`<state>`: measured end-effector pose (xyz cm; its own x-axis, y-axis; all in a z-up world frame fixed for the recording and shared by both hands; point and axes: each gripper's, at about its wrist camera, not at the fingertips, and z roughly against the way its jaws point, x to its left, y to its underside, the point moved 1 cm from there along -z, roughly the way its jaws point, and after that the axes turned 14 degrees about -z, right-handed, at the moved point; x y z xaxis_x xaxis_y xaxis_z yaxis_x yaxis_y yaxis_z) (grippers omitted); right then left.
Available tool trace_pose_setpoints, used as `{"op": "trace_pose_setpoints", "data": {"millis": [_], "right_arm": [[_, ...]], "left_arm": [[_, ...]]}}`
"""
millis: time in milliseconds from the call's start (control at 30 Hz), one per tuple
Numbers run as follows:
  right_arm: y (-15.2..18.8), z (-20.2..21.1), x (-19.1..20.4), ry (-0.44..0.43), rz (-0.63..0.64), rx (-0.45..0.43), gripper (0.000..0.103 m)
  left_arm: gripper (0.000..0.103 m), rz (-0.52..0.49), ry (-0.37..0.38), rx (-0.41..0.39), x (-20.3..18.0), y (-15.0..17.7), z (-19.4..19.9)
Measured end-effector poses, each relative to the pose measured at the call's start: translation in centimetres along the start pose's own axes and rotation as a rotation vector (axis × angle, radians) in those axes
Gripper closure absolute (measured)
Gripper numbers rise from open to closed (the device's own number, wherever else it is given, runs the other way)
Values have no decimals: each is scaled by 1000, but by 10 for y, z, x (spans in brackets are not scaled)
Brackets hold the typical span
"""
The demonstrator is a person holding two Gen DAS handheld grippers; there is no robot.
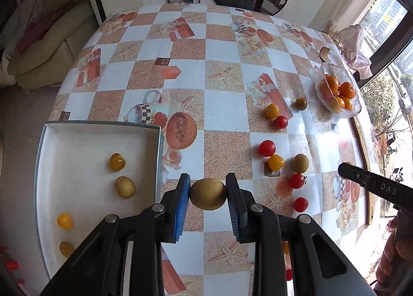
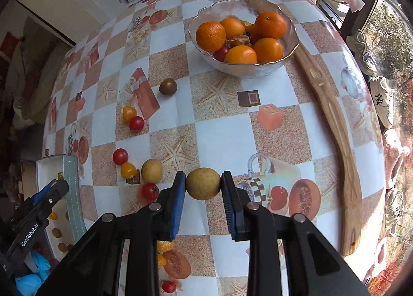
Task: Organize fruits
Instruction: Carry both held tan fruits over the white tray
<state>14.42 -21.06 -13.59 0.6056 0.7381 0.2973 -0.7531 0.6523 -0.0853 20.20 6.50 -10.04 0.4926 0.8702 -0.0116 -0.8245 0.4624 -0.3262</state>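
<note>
My left gripper point(image 1: 208, 194) is shut on a tan round fruit point(image 1: 208, 194), held just right of the white box point(image 1: 98, 125). The box holds several small yellow and tan fruits point(image 1: 125, 187). My right gripper point(image 2: 203, 184) is shut on another tan round fruit point(image 2: 203, 184) above the table. Loose on the tablecloth lie red tomatoes point(image 1: 266, 148), yellow tomatoes point(image 1: 276, 162) and a tan fruit point(image 1: 300, 163); they also show in the right wrist view point(image 2: 152, 170). A glass bowl point(image 2: 247, 70) holds oranges point(image 2: 210, 36).
A long wooden board point(image 2: 333, 120) lies along the table's right edge past the bowl. A dark greenish tomato point(image 2: 168, 86) sits alone mid-table. Pink cloth point(image 1: 357, 45) hangs at the far right edge. Shoes point(image 2: 382, 100) lie on the floor beyond.
</note>
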Motion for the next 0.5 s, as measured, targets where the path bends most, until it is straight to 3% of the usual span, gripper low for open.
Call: {"op": "trace_pose_setpoints", "data": {"millis": [267,500], "right_arm": [[37,11,36,-18,87,32,72],[75,7,91,-52,224,84,72]], "left_arm": [[73,90,-60,25,41,64,32],[73,185,-121,52,87,116,46]]}}
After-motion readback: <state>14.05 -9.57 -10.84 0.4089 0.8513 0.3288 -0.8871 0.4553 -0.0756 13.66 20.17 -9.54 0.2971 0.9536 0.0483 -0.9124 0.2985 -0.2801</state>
